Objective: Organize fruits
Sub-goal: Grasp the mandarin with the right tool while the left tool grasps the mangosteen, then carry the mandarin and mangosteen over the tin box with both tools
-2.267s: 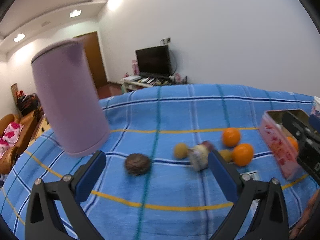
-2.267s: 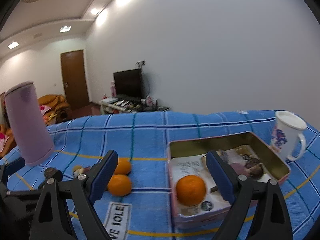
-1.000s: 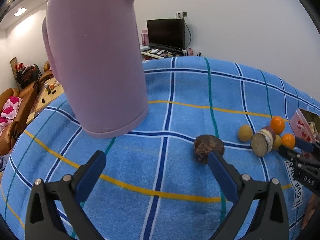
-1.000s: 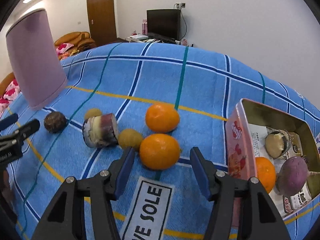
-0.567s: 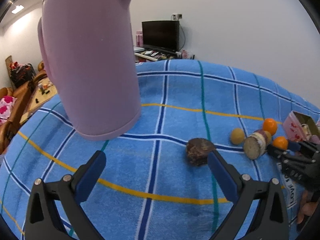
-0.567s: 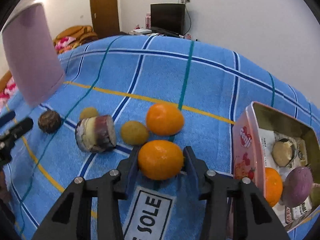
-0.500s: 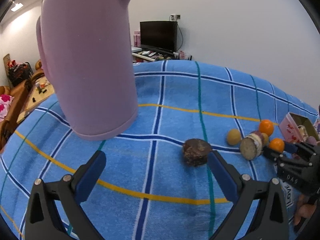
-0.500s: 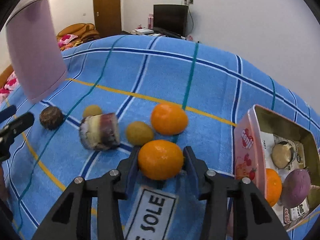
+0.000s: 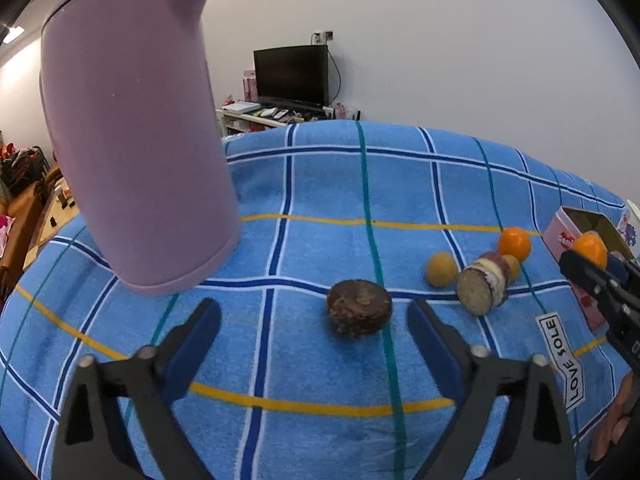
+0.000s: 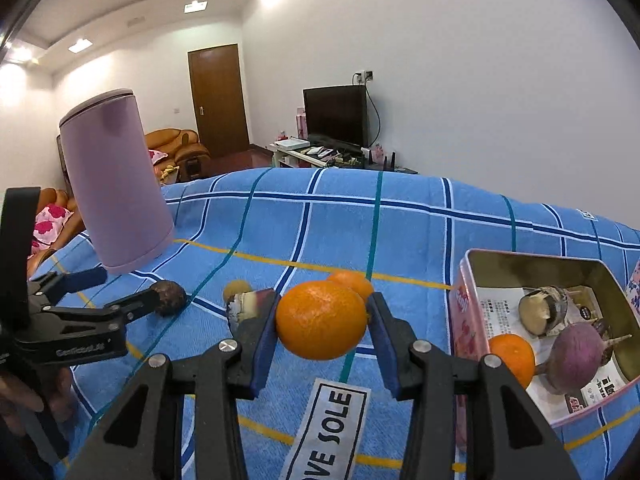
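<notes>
The right tongs are clenched on an orange, one blue pad pressed to each side of it, and the fruit is lifted clear of the blue checked cloth on the worktop. Seen from the left wrist, the same orange sits at the tip of the right tongs at 3 o'clock, in front of the pink tin.

In the right wrist view the pink tin lies at 3 o'clock of the held orange, open, with a second orange, a purple round root and a cut piece with a pale face inside it. Just behind the held fruit, at 12 o'clock, a third orange rests on the cloth. At 9 o'clock lie a cut purple-skinned piece and a small yellow fruit.

The left tongs are released, fingers wide apart and grasping nothing. A dark brown wrinkled fruit lies on the cloth between the fingers, nearer the right one, touching neither. A tall lilac kettle stands at 10 o'clock of those tongs. A white label reading LOVE SOLE lies on the cloth at 4 o'clock
</notes>
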`<state>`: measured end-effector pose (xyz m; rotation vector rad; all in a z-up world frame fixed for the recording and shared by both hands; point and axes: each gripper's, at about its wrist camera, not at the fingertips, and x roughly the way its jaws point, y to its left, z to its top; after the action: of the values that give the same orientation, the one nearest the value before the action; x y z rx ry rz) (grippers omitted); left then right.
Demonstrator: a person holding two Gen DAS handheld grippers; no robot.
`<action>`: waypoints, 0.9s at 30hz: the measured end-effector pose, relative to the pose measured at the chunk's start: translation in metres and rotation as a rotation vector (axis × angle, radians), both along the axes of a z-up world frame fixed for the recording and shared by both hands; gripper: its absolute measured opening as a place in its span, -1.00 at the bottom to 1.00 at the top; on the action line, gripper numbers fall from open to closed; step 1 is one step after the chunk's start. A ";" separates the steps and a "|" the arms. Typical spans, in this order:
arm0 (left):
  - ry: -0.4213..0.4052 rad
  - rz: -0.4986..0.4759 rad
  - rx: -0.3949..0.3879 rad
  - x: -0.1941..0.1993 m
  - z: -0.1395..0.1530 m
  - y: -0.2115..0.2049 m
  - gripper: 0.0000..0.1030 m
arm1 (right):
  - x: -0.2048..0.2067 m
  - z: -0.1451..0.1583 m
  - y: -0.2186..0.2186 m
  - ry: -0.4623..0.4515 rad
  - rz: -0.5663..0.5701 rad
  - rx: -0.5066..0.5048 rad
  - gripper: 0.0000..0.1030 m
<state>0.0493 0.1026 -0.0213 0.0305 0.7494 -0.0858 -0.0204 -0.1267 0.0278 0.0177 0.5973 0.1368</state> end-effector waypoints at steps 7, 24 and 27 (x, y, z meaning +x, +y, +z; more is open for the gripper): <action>0.082 0.002 0.081 0.026 -0.007 -0.019 0.72 | -0.009 0.000 -0.002 -0.008 0.012 0.000 -0.12; 0.044 -0.011 -0.071 0.016 -0.009 -0.006 -0.21 | -0.006 -0.004 -0.006 0.001 -0.008 0.020 -0.12; -0.060 0.004 -0.092 0.000 0.003 -0.002 -0.21 | -0.012 0.000 -0.001 -0.035 -0.003 -0.008 -0.12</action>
<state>0.0494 0.1007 -0.0179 -0.0557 0.6848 -0.1145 -0.0324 -0.1277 0.0277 0.0086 0.5630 0.1316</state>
